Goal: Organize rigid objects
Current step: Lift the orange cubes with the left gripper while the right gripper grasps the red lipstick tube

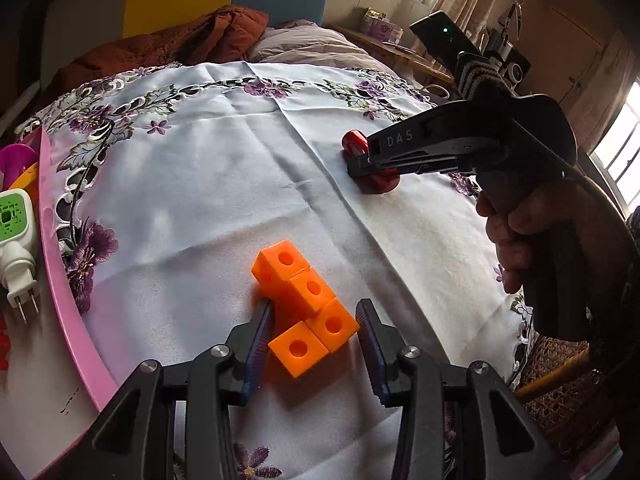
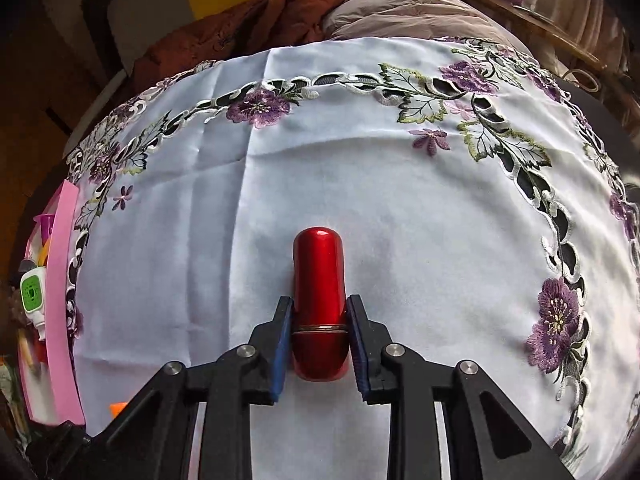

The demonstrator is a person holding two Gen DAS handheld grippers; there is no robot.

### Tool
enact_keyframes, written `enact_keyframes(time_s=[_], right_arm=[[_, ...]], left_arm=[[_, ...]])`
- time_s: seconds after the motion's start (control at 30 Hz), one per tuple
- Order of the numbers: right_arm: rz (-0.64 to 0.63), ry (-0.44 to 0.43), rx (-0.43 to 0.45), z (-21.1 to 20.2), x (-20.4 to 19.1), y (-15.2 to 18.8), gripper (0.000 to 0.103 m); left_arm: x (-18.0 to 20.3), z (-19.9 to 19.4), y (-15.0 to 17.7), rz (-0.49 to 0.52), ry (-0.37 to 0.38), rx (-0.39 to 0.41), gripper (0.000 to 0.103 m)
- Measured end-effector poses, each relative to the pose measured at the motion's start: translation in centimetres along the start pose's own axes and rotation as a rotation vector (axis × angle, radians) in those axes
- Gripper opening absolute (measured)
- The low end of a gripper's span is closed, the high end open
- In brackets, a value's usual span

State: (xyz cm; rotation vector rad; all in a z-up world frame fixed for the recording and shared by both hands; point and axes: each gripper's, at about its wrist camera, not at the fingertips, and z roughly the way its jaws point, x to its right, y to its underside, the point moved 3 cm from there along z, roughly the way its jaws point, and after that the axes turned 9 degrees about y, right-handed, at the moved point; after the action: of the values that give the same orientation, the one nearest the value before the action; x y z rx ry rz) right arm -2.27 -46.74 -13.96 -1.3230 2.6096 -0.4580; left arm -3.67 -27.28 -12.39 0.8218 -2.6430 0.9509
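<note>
At the far left a pink tray point(image 1: 60, 280) lay along the edge of the white embroidered tablecloth point(image 1: 224, 176), w/ a green-and-white plug point(image 1: 14, 236) and some other small items in it that I could not tell apart. Near the middle, close to the left wrist cam, was an orange block piece point(image 1: 308, 304) made of joined cubes w/ round holes on top, lying flat on the cloth. The left gripper point(image 1: 316, 320) was around its near end w/ fingers spread apart; the left pad was touching or almost touching the block, the right pad point(image 1: 370, 332) stood just beside it w/ a gap, so nothing was clamped. More to the right and farther back, the red capsule point(image 2: 319, 304), a glossy cylinder w/ rounded ends and a thin ring, lay on the cloth, pointing away from the right wrist cam. The right gripper point(image 2: 319, 320) was closed on it approx. at the ring, both blue pads pressed against its sides. At the right edge of the left cam view, the person's right hand point(image 1: 508, 240) held the handle of that gripper.
</note>
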Motion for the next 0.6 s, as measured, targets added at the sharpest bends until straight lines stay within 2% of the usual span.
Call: enact_keyframes(time_s=[0.17,0.37,0.6], right_arm=[[-0.056,0.033,0.029,-0.3,-0.7,0.3,0.028],[-0.115,0.069,0.055,-0.4,-1.5,0.4,0.027],[-0.162,0.102,0.077,-0.5,-1.9,0.6,0.027]], left_arm=[[0.3,-0.7,-0.1,0.017,-0.050,0.016,0.042],[1.4,-3.7,-1.1,0.053,-0.085,0.099,0.042],[1.2,-6.9,-1.4,0.026,-0.129,0.149,0.042]])
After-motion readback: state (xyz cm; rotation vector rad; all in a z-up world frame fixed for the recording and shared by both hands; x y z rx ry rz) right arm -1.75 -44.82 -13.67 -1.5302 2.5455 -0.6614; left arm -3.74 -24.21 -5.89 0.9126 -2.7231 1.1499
